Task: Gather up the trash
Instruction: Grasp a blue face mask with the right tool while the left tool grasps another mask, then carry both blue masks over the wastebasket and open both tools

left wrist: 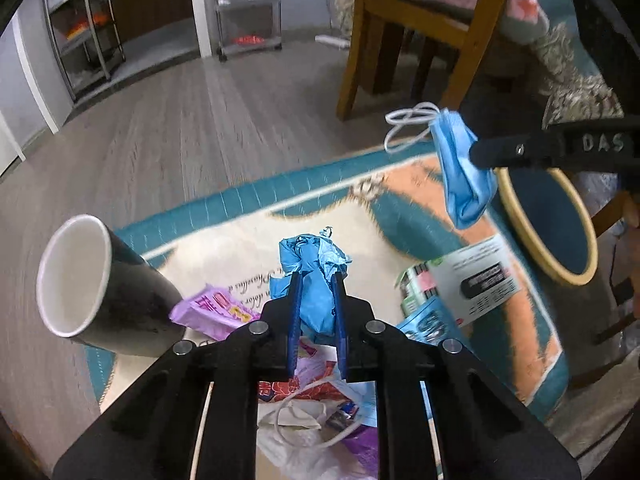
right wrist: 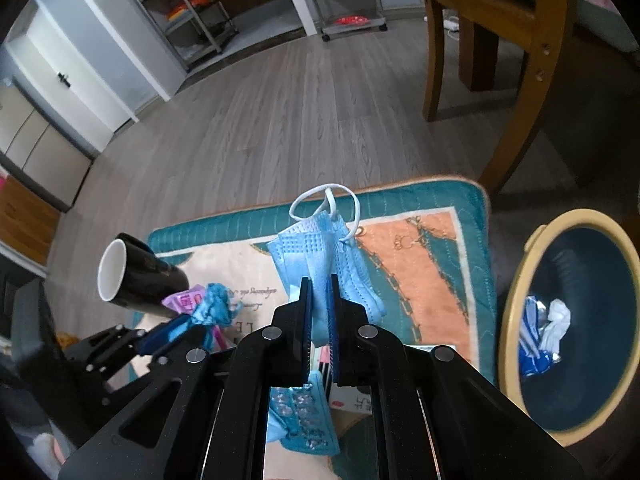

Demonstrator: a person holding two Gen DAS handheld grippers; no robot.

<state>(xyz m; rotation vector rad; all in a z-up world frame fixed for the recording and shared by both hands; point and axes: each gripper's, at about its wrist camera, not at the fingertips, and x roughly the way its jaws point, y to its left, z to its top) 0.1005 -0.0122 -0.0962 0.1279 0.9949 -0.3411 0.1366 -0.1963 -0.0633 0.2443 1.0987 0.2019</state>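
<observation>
Left gripper (left wrist: 317, 280) is clamped on a crumpled blue glove (left wrist: 310, 264), centre of the left wrist frame. Right gripper (right wrist: 319, 296) is clamped on a blue face mask (right wrist: 320, 256) — ear loops dangling, held above the rug (right wrist: 420, 264). Trash bin (right wrist: 516, 280) sits at the right edge of the right wrist frame, wrappers already inside. Black paper cup (left wrist: 100, 284) lies on its side at left — purple packet (left wrist: 216, 308) just beside it.

Home, rug (right wrist: 420, 264), wooden chair (right wrist: 500, 40), shelving (right wrist: 192, 12)
</observation>
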